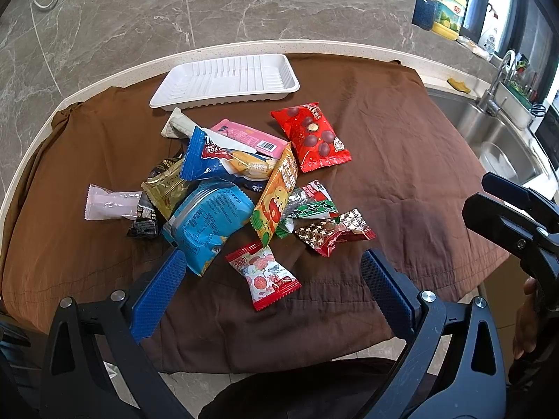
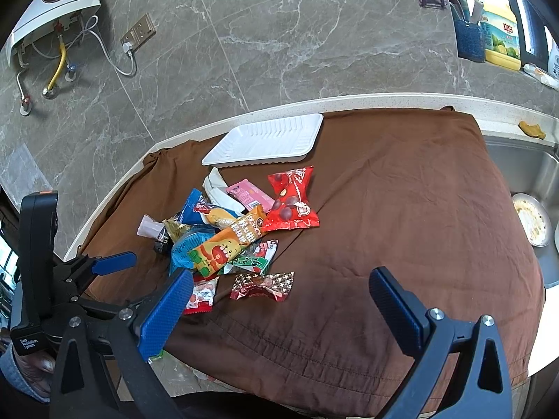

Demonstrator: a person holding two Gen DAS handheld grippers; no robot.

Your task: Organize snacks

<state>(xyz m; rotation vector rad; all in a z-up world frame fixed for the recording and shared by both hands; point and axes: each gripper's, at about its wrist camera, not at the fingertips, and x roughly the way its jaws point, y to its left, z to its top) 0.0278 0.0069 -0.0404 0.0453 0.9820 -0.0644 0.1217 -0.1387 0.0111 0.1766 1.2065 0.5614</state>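
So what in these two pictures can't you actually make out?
- Black packet, left wrist view: mostly buried under the gold packet and light blue packet.
- Print on the light blue packet: too small to read in either view.
- Dish in the sink, right wrist view: cut off by the frame edge, contents blurred.

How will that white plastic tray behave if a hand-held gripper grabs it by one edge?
The white tray looks thin-walled and empty, so it is probably very light. Its ribbed floor suggests some stiffness, though the rim may flex when pinched. On the brown cloth it would likely slide rather than tip.
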